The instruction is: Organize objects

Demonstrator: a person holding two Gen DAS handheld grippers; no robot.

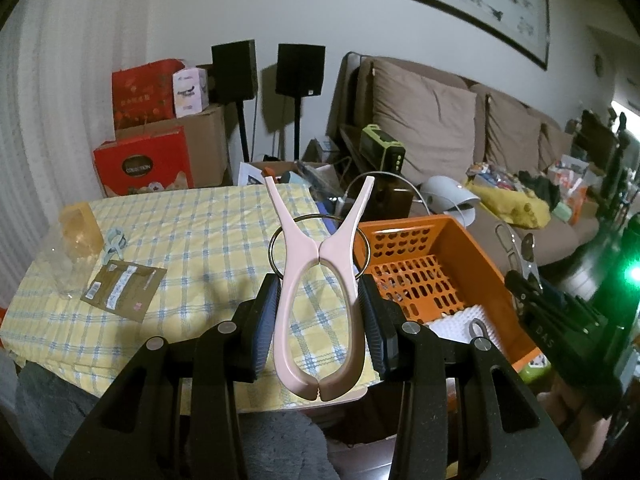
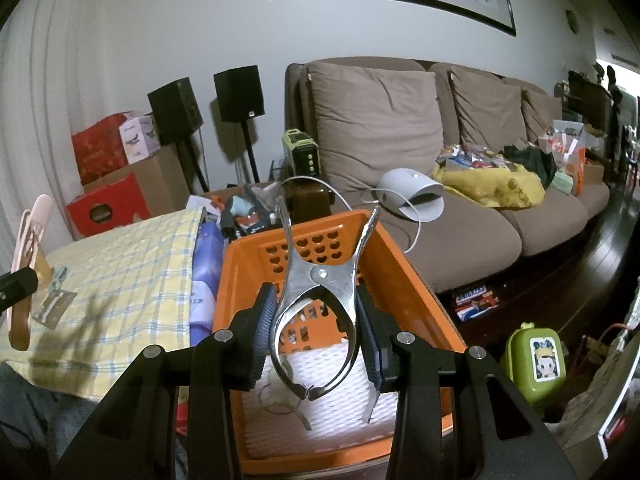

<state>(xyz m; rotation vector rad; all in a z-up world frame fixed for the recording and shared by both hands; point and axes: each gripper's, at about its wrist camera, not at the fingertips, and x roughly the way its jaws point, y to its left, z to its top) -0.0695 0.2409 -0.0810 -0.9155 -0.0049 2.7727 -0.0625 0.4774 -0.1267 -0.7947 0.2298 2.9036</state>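
Midway, we judge: our left gripper [image 1: 319,316] pinches a pink clip [image 1: 318,300] above the checked tablecloth [image 1: 192,232], our right gripper [image 2: 316,340] pinches a metal clip [image 2: 318,304] over the orange basket [image 2: 404,264], neither dropped in, packet [image 1: 124,286] left

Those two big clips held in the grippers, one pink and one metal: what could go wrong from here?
1. The pink plastic clip is pinched only at its curved sides by the left gripper; it might twist or slip.
2. The shiny metal clip looks slick; released carelessly, it could miss the orange plastic basket.
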